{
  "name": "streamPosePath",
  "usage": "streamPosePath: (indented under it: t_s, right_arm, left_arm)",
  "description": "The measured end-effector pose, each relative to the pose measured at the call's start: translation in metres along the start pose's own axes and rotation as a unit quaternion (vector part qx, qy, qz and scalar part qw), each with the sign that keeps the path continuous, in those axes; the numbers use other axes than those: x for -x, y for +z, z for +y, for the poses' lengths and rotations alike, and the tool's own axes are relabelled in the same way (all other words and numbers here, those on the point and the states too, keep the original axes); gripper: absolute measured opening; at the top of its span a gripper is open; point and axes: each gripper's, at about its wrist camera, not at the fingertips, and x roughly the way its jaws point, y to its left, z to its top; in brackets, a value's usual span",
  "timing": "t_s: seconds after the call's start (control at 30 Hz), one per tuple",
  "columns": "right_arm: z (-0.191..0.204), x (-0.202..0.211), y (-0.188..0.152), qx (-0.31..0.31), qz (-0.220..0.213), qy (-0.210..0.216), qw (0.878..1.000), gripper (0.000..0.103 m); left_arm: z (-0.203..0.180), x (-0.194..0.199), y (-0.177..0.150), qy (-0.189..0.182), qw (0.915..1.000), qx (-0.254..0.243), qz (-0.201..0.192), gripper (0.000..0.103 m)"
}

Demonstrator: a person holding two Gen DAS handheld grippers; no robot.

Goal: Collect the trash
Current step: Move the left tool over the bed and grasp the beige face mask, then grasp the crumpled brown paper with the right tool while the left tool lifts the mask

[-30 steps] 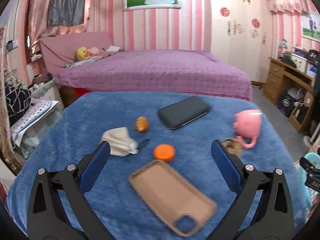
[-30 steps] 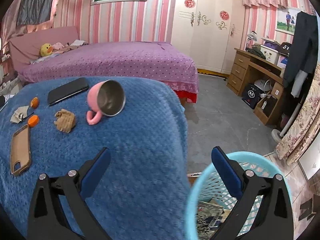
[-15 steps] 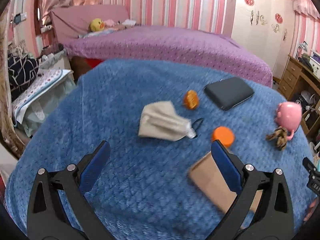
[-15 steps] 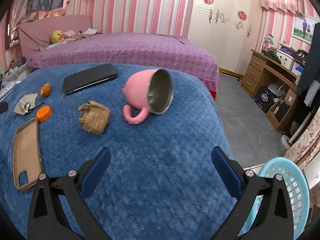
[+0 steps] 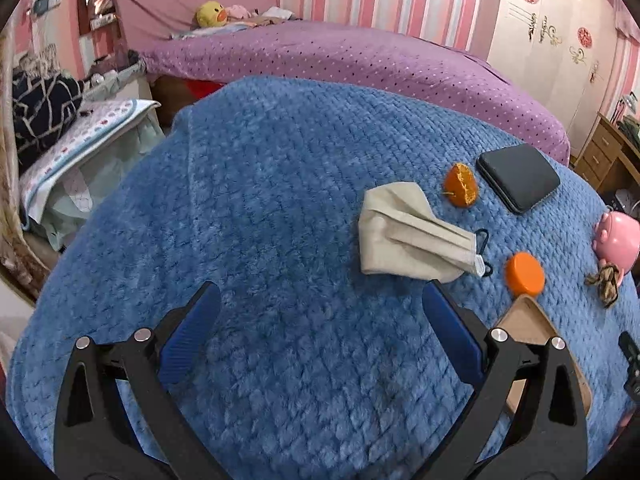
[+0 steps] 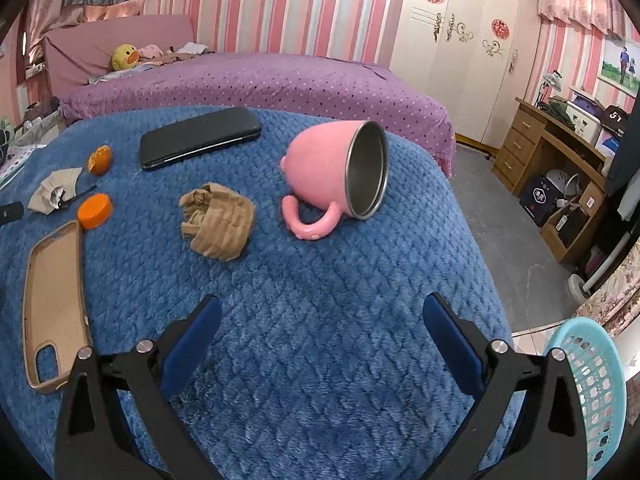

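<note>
While hovering over the blue blanket (image 5: 280, 208), left gripper (image 5: 320, 312) spread wide, empty, near crumpled mask (image 5: 412, 236). Right gripper (image 6: 320, 316) likewise wide, empty, short of brown wad (image 6: 218, 226); basket (image 6: 596, 392) beside right finger.

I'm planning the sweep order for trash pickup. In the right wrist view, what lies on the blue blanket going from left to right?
Tan phone case → face mask → orange cap → orange peel → black phone → crumpled brown paper → tipped pink mug.
</note>
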Motion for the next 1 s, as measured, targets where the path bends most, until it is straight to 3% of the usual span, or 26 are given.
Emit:
streamPosePath:
  t_s: [0.27, 0.4, 0.53, 0.63, 0.77, 1.0]
  right_arm:
    - [-0.002, -0.006, 0.002, -0.009, 0.006, 0.004, 1.0, 0.098]
    - [-0.001, -0.01, 0.004, -0.008, 0.012, 0.003, 1.0, 0.098]
    - [0.004, -0.013, 0.005, -0.002, 0.017, -0.001, 1.0, 0.098]
    - [0.007, -0.012, 0.008, -0.006, 0.011, 0.003, 1.0, 0.098]
    - [0.013, -0.012, 0.02, -0.022, 0.001, 0.037, 0.999, 0.098]
    - [0.04, -0.033, 0.037, -0.015, 0.011, 0.072, 0.997, 0.098]
  left_arm:
    - [-0.02, -0.021, 0.017, -0.029, 0.9996, 0.0, 0.005, 0.096]
    - [-0.028, -0.03, 0.016, -0.03, 0.9993, -0.013, 0.018, 0.075]
    - [-0.034, -0.028, 0.013, -0.061, 0.9973, -0.036, 0.019, 0.034]
    - [-0.035, -0.026, 0.013, -0.062, 0.997, -0.042, 0.017, 0.018]
    - [-0.023, -0.019, 0.012, -0.078, 0.9964, -0.03, 0.018, 0.013]
    - [0.003, -0.009, 0.01, -0.045, 0.9986, -0.027, 0.008, 0.013]
